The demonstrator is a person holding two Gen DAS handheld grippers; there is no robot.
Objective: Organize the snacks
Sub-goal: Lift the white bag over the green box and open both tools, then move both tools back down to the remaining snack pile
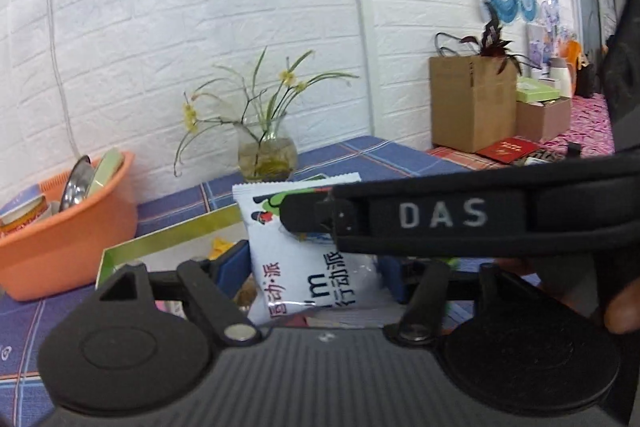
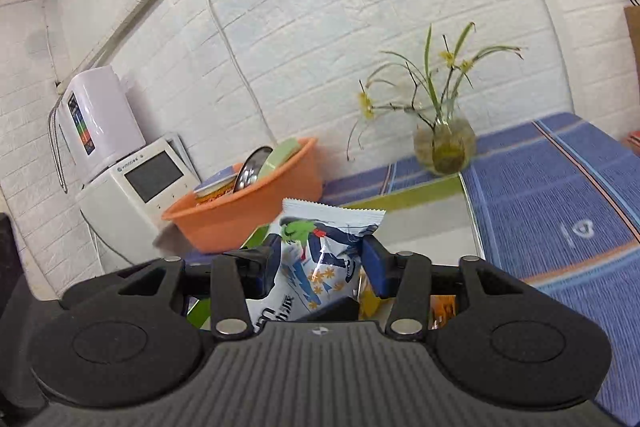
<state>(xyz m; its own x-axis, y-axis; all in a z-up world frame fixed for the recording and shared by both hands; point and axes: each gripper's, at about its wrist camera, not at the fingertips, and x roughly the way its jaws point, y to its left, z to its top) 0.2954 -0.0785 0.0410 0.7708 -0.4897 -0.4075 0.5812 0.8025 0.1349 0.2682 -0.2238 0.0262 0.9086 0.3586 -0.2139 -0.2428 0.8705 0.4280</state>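
A white snack packet (image 1: 304, 259) printed with a cartoon figure and Chinese lettering stands upright between the blue pads of both grippers, above a shallow green-rimmed box (image 1: 168, 239) that lies on the tabletop. In the left wrist view the packet sits between the fingers of the left gripper (image 1: 308, 267), which stand apart; the left pad (image 1: 234, 263) is close against the packet's edge, while the right pad is mostly hidden behind the black finger of the right gripper (image 1: 400, 217), which crosses the view from the right and overlaps the packet's upper part. Whether the left pads press the packet cannot be told. In the right wrist view the right gripper (image 2: 320, 267) has its two pads at the packet's (image 2: 320, 259) sides, seemingly touching it; whether they clamp it cannot be told.

Inside the box, below the packet, lie other yellow and orange wrappers (image 2: 440, 311). An orange plastic basin (image 1: 60, 239) holding dishes stands near the box toward the tabletop's left edge. A glass vase (image 1: 266, 155) with yellow flowers sits at the back edge against the white brick wall (image 1: 200, 27). A blue checked tablecloth (image 2: 560, 187) covers the tabletop. A cardboard box (image 1: 472, 99) stands further right.
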